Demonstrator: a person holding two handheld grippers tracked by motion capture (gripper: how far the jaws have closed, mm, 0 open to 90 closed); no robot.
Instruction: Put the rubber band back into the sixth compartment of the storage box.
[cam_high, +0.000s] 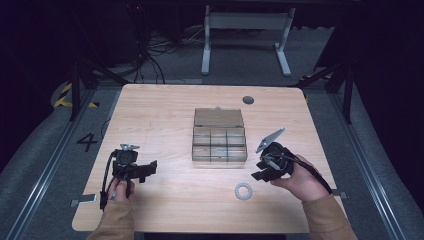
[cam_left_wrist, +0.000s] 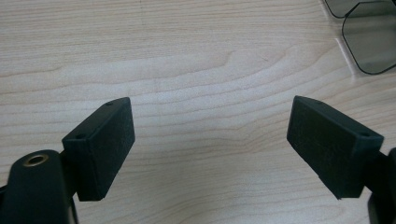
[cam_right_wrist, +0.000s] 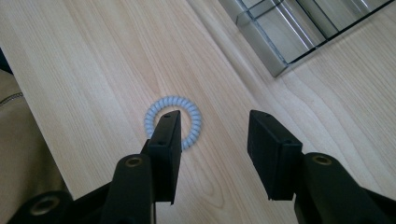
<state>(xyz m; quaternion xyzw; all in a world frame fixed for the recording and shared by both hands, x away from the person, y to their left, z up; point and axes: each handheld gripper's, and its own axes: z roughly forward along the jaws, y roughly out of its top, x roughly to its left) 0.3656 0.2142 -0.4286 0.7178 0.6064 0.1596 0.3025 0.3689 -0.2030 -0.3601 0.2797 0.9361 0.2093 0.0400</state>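
A pale coiled hair ring (cam_high: 244, 191) lies flat on the wooden table (cam_high: 165, 115) near its front edge. My right gripper (cam_high: 258, 169) hovers just right of and above it, open and empty. In the right gripper view the ring (cam_right_wrist: 192, 119) sits partly behind the left finger (cam_right_wrist: 166, 140), with the right gripper (cam_right_wrist: 215, 123) jaws spread apart. My left gripper (cam_high: 147, 171) stays low at the table's left front, open over bare wood. The left gripper view has the left gripper (cam_left_wrist: 210, 126) jaws wide apart with nothing between them.
A clear plastic compartment box (cam_high: 219, 137) with its lid raised stands mid-table; its corner shows as the box (cam_right_wrist: 280, 32) and box edge (cam_left_wrist: 369, 37). A dark round grommet (cam_high: 248, 100) sits at the back. A white desk frame (cam_high: 245, 30) stands beyond the table.
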